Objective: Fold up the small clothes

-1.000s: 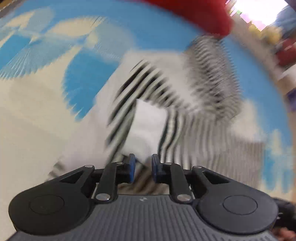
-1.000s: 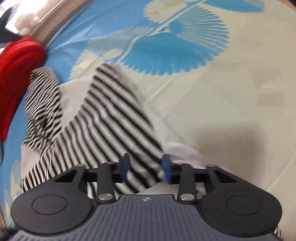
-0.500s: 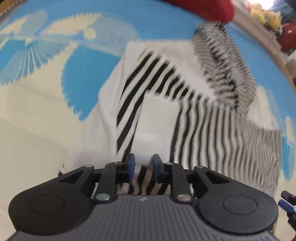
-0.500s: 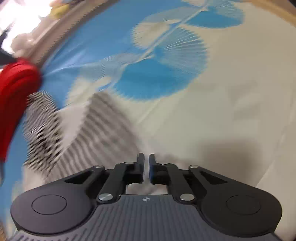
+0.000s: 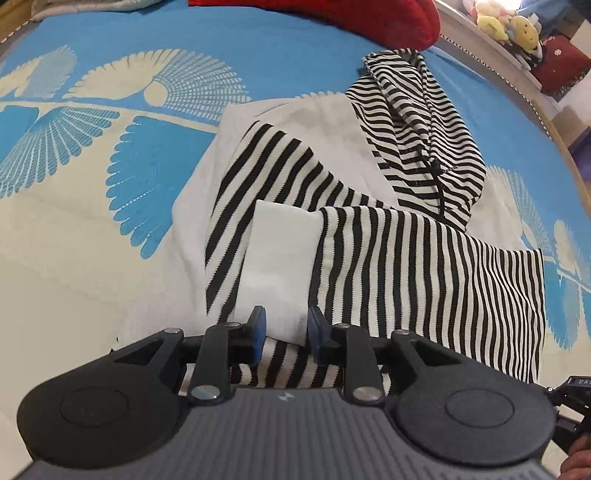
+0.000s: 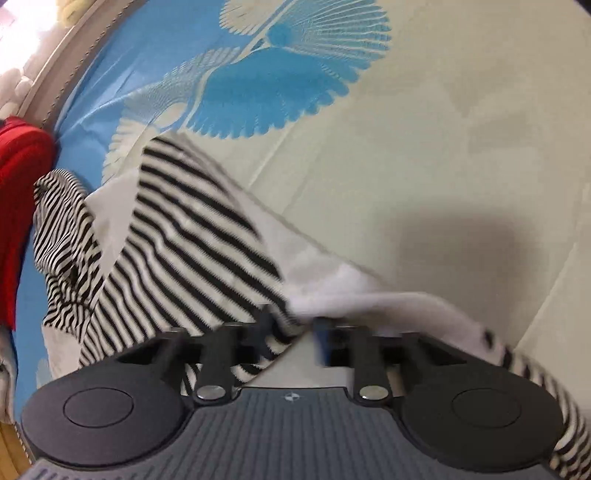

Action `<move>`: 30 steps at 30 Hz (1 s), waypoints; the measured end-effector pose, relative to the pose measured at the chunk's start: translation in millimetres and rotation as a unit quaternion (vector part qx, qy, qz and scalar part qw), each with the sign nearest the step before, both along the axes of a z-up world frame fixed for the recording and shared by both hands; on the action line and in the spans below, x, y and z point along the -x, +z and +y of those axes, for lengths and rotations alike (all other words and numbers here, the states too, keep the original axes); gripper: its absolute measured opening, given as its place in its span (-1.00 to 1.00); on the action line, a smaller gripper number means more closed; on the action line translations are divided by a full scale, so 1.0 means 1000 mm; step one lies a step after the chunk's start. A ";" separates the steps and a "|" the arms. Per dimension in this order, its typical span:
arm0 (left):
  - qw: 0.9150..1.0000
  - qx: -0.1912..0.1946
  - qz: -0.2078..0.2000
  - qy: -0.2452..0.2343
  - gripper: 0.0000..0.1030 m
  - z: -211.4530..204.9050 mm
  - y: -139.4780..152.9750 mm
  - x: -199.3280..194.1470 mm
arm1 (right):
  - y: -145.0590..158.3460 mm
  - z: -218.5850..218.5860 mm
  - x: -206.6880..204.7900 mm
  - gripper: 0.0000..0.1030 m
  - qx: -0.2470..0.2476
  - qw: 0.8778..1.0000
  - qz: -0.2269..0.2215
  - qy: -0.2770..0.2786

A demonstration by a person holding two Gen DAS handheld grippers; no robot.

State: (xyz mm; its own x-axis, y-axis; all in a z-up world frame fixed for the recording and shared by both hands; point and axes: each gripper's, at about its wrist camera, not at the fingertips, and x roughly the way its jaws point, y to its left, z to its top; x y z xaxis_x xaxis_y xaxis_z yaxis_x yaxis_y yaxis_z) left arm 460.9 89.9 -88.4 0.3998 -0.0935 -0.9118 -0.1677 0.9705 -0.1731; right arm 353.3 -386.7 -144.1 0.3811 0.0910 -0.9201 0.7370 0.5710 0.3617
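Observation:
A black-and-white striped hooded top [image 5: 406,266] lies partly folded on the bedspread, its hood [image 5: 417,122] at the far end. A sleeve is laid across the body, and its white cuff [image 5: 277,266] reaches back between the fingers of my left gripper [image 5: 286,326]. Those jaws are opening and stand apart over the cuff without pinching it. In the right wrist view the same top [image 6: 184,240] is blurred. Its white hem bunches into my right gripper [image 6: 293,328], whose jaws are closing on it, and the hem drapes over the right finger.
The bedspread [image 5: 74,240] is blue and cream with a fan pattern; open cream cover [image 6: 424,166] lies right of the top. A red cushion [image 5: 351,14] sits beyond the hood. Plush toys [image 5: 506,26] stand on a ledge past the bed edge [image 5: 517,85].
My left gripper's jaws have widened a little over the cuff, and the sleeve now lies still. My right gripper moved back onto the top's hem, which now hangs across its fingers.

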 end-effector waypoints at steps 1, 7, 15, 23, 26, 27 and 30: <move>1.000 0.001 0.001 -0.002 -0.47 -0.001 0.000 0.000 | 0.000 -0.001 0.000 -0.84 -0.003 1.000 -0.005 -0.001; 1.000 -0.001 0.002 -0.023 -0.47 -0.008 -0.001 0.001 | 0.010 -0.016 0.002 -0.85 0.011 0.999 -0.008 -0.031; 0.999 -0.025 0.016 -0.033 -0.47 -0.011 -0.010 0.003 | 0.019 0.007 0.005 -0.67 0.037 0.999 0.002 0.003; 0.999 -0.028 0.016 -0.032 -0.47 -0.011 -0.011 0.003 | 0.039 0.061 -0.012 -0.16 0.109 0.981 -0.054 0.151; 0.999 -0.030 0.023 -0.030 -0.47 -0.010 -0.015 0.002 | 0.025 0.056 -0.022 0.08 0.105 0.980 -0.037 0.166; 0.999 -0.030 0.024 -0.030 -0.47 -0.010 -0.016 0.002 | 0.015 0.050 -0.025 0.08 0.088 0.983 -0.016 0.161; 0.999 -0.031 0.023 -0.032 -0.47 -0.011 -0.015 0.003 | -0.002 0.036 -0.021 0.08 0.053 0.991 0.011 0.122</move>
State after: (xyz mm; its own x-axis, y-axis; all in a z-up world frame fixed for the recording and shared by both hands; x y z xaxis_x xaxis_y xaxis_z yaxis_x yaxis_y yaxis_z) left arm 458.2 78.8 -103.1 0.3526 -0.0596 -0.9339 -0.1117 0.9882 -0.1053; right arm 374.3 -350.2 -146.5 0.3397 0.0798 -0.9371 0.5792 0.7673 0.2753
